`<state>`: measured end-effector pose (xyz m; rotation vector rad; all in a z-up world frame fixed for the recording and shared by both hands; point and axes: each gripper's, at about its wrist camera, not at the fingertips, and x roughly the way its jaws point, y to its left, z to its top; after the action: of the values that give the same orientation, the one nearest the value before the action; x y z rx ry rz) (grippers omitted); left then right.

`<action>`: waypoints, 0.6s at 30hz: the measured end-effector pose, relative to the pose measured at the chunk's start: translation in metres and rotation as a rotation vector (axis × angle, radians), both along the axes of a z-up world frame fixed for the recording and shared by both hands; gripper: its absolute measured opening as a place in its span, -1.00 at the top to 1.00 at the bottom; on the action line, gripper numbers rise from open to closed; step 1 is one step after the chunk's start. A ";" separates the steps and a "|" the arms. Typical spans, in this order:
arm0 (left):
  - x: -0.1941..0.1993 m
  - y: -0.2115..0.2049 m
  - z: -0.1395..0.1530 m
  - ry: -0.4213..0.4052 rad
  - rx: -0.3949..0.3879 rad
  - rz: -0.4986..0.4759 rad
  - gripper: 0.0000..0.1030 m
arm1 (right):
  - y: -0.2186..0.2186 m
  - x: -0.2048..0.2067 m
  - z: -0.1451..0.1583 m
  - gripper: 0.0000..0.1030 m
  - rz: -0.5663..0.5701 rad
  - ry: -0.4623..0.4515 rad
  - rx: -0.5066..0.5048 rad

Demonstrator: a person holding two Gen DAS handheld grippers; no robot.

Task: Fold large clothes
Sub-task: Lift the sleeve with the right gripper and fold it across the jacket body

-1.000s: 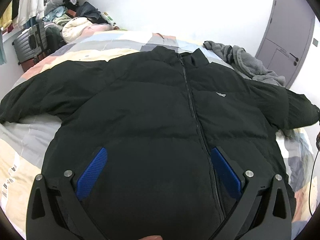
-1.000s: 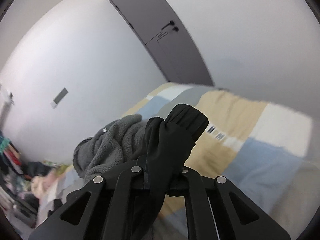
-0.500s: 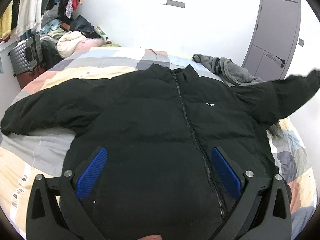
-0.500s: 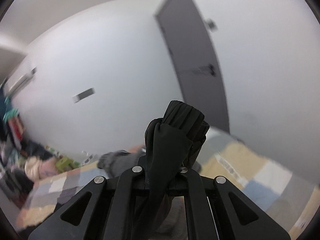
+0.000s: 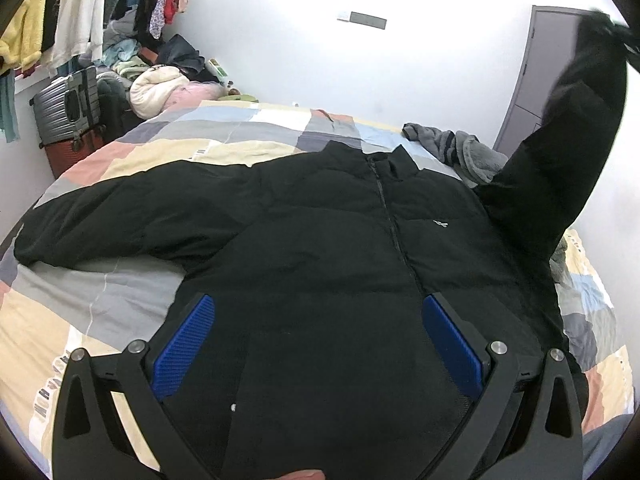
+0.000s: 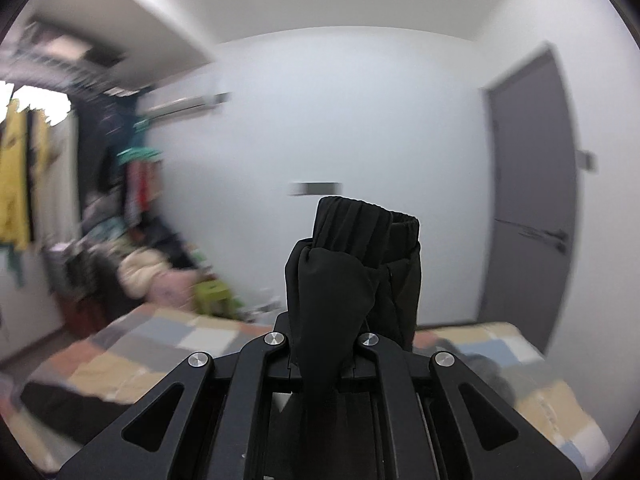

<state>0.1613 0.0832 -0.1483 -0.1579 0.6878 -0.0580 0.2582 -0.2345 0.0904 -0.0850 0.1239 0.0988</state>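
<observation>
The black jacket (image 5: 328, 248) lies front-up on the patchwork bed (image 5: 80, 300), with my left gripper (image 5: 318, 344) hanging over its lower front, blue pads (image 5: 182, 348) spread wide apart and holding nothing. My right gripper (image 6: 324, 360) is clamped on the jacket's sleeve cuff (image 6: 356, 264), lifted high above the bed near the grey door (image 6: 532, 208).

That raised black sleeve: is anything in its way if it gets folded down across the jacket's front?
Nothing visible. The right gripper holds the sleeve up by its cuff; the jacket front below lies bare. The open left gripper hovers over the hem, and the grey fleece lies behind the shoulder.
</observation>
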 end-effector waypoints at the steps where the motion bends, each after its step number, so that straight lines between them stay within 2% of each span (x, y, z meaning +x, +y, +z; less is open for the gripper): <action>1: -0.001 0.003 0.001 -0.005 0.002 0.006 -1.00 | 0.015 0.002 -0.005 0.91 0.031 -0.001 -0.029; 6: -0.005 0.022 0.002 -0.016 0.016 0.038 -1.00 | 0.097 0.018 -0.047 0.91 0.177 0.053 -0.106; 11: -0.004 0.051 -0.001 0.001 -0.017 0.090 -1.00 | 0.176 0.041 -0.107 0.88 0.294 0.169 -0.127; 14: -0.003 0.065 -0.006 0.034 0.003 0.144 -1.00 | 0.212 0.051 -0.142 0.85 0.357 0.247 -0.116; 18: -0.004 0.082 -0.013 0.042 -0.005 0.177 -1.00 | 0.235 0.049 -0.190 0.85 0.420 0.325 -0.114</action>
<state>0.1573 0.1656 -0.1611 -0.2248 0.7136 0.1134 0.3069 0.0008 -0.0998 -0.2079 0.4360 0.5263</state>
